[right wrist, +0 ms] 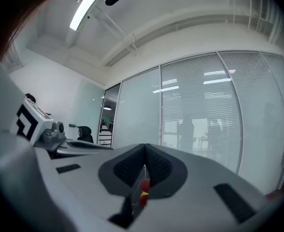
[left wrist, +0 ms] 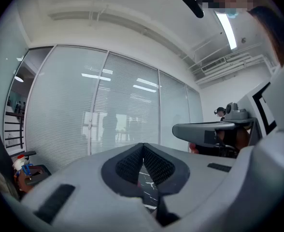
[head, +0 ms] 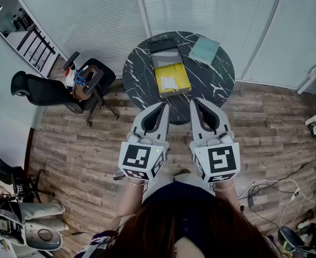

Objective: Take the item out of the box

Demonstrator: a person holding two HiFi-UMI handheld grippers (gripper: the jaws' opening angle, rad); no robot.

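**Yellow item [head: 172,81] untouched in its box [head: 165,58]**

It lies on the bench [head: 139,74], at 12 o'clock from left gripper [head: 163,105] and right gripper [head: 194,102], whose fingers sit together, empty. Reaching in without parting them would likely shove the box away.

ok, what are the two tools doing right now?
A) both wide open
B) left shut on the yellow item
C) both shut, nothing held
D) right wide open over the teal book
C: the left tool and right tool each show their pads closed together with nothing between them, and the yellow item lies untouched on the table.
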